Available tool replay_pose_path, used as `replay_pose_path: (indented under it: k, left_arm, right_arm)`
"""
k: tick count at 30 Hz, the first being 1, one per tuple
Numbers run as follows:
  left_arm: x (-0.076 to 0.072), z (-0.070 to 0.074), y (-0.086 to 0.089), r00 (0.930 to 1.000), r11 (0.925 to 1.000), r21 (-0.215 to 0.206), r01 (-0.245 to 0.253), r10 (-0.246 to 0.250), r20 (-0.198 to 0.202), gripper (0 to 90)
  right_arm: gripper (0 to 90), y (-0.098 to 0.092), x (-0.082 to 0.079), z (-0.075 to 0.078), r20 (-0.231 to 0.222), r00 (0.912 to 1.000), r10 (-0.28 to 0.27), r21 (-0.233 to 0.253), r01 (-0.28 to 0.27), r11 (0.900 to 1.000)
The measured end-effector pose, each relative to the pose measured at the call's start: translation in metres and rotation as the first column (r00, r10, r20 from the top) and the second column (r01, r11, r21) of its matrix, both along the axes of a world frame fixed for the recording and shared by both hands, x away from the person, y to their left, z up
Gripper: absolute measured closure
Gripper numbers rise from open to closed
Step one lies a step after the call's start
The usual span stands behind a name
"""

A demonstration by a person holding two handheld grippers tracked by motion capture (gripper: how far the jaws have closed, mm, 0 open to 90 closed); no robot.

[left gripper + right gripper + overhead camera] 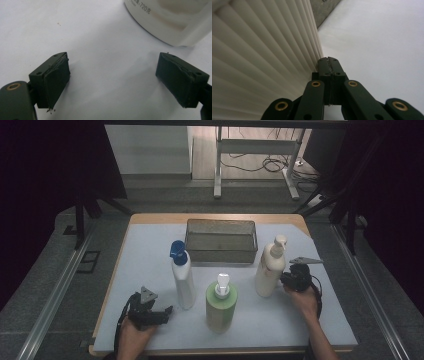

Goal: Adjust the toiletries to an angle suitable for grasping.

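Two tongs are at work on the desk (150, 245). Right tongs (329, 61) have their jaws pressed together with nothing between, tips touching the ribbed side of the cream pump bottle (270, 267); that bottle's base and top are cut off in the right gripper view. It stands upright just right of the mesh basket (221, 240), long axis vertical, nozzle pointing right. Left tongs (112, 77) gape wide and empty near the white spray bottle (183, 277).

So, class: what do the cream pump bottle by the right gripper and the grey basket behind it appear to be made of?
Cream pump bottle: probably plastic, smooth and slightly glossy; the right gripper view shows moulded vertical ribs. Grey basket: looks like metal mesh, dull grey, with see-through walls, though too small to be sure.
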State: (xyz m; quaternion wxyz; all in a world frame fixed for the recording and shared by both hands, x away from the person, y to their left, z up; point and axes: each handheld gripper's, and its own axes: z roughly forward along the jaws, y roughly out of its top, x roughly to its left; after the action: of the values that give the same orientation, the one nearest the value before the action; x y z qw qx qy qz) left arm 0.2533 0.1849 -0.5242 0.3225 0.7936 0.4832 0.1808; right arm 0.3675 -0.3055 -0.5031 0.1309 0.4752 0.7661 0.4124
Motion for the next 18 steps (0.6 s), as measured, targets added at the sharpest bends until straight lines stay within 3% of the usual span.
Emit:
replay_pose_path:
  k: [18]
  left_arm:
    - [0.000,0.000,0.000,1.0000,1.0000,-0.002,-0.001,0.001,0.000,12.2]
  right_arm:
    - [89.7,0.014,0.013,-0.006,-0.022,0.9990,0.039,0.036,-0.038,0.999]
